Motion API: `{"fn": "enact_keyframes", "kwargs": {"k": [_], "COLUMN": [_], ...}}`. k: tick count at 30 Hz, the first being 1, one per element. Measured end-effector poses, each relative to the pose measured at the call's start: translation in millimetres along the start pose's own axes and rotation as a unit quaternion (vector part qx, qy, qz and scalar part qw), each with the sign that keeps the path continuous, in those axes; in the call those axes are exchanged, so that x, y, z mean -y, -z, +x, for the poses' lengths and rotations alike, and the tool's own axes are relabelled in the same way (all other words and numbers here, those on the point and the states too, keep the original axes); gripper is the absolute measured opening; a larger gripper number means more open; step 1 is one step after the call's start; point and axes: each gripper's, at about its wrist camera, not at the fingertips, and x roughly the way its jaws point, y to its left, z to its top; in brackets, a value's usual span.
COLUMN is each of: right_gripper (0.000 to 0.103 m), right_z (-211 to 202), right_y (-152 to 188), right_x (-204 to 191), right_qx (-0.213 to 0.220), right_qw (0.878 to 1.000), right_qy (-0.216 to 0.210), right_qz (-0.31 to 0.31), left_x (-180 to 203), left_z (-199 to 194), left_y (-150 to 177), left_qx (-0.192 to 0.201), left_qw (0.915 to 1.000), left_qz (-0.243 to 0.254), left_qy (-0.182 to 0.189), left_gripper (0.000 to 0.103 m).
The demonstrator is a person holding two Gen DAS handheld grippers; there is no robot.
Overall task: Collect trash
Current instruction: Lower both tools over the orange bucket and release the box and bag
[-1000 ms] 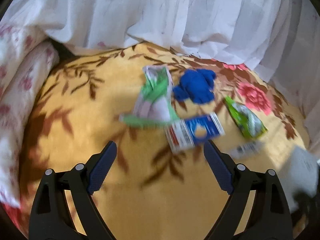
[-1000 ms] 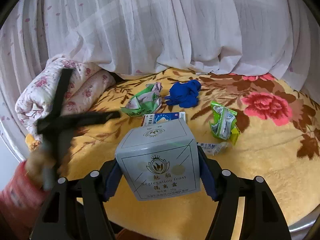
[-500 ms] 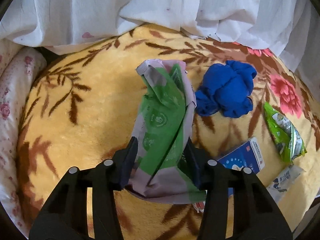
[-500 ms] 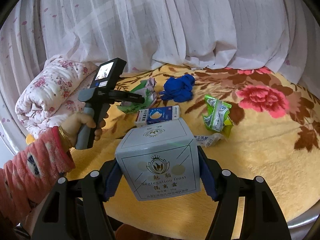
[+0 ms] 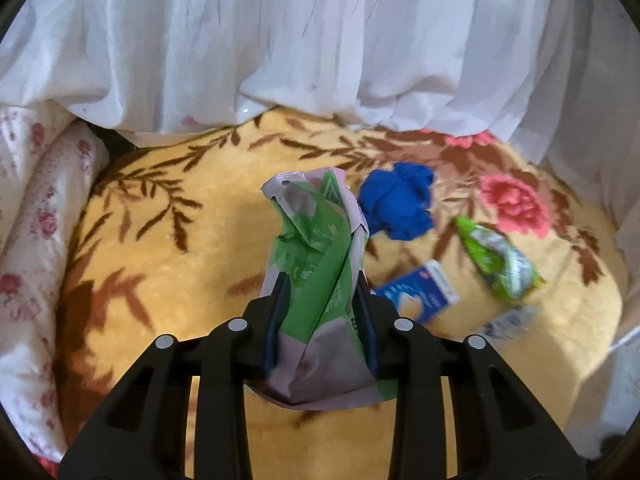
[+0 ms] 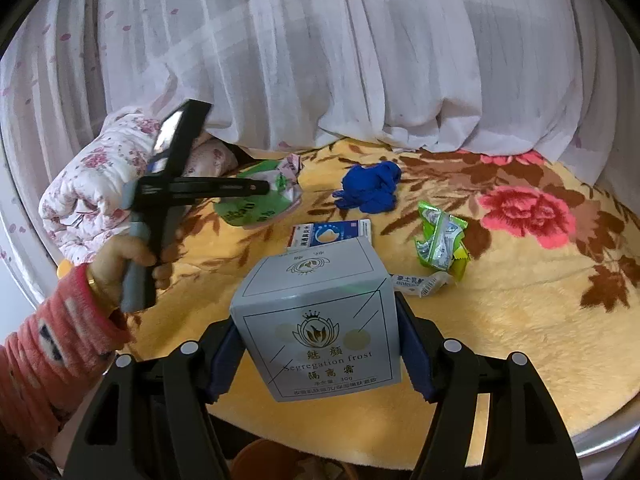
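Observation:
My left gripper (image 5: 320, 312) is shut on a crumpled green and grey wrapper (image 5: 320, 264) and holds it above the yellow flowered blanket (image 5: 168, 264). The same wrapper (image 6: 264, 196) shows at the left gripper's tip (image 6: 262, 188) in the right wrist view. My right gripper (image 6: 320, 348) is shut on a pale blue carton (image 6: 320, 320) above the bed's near edge. On the blanket lie a blue glove (image 6: 370, 186), a blue and white flat box (image 6: 332, 234), a green snack wrapper (image 6: 440, 240) and a small white sachet (image 6: 422, 282).
A white curtain (image 6: 340, 60) hangs behind the bed. A rolled floral quilt (image 6: 96, 184) lies at the left. The bed's metal rim (image 6: 608, 436) shows at the lower right. A brown basket-like thing (image 6: 272, 460) sits below the bed edge.
My left gripper came down over the green and grey wrapper, shut on it and lifted it off the blanket. My right gripper kept hold of the carton and barely moved.

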Motion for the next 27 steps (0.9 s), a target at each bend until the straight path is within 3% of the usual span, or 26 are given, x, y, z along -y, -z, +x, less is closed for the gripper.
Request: {"fn": "enact_keyframes", "kwargs": {"k": [7, 15, 20, 27], "right_gripper": [0.067, 0.067, 0.067, 0.067], "right_z": [-26.1, -42.4, -49.3, -42.5], "right_y": [9.5, 36.7, 63.4, 101.4], "right_x": [-16.4, -35.3, -44.4, -50.3], "right_qx": [0.006, -0.015, -0.042, -0.097], "right_qw": [1.000, 0.999, 0.997, 0.993], "right_qy": [-0.002, -0.007, -0.013, -0.026], "right_qz": [-0.022, -0.047, -0.059, -0.063], "left_x": [13.5, 31.4, 46.5, 65.9], "left_z": [-87.5, -147.7, -164.2, -149.7], "left_y": [42.8, 121.6, 174.6, 245.1], "left_qx": [0.043, 0.033, 0.002, -0.081], "left_qw": [0.9986, 0.9975, 0.9956, 0.9887], "left_qz": [0.016, 0.029, 0.040, 0.050], "left_qy": [0.027, 0.056, 0.085, 0.115], "left_gripper": [0.031, 0.031, 0.031, 0.031]}}
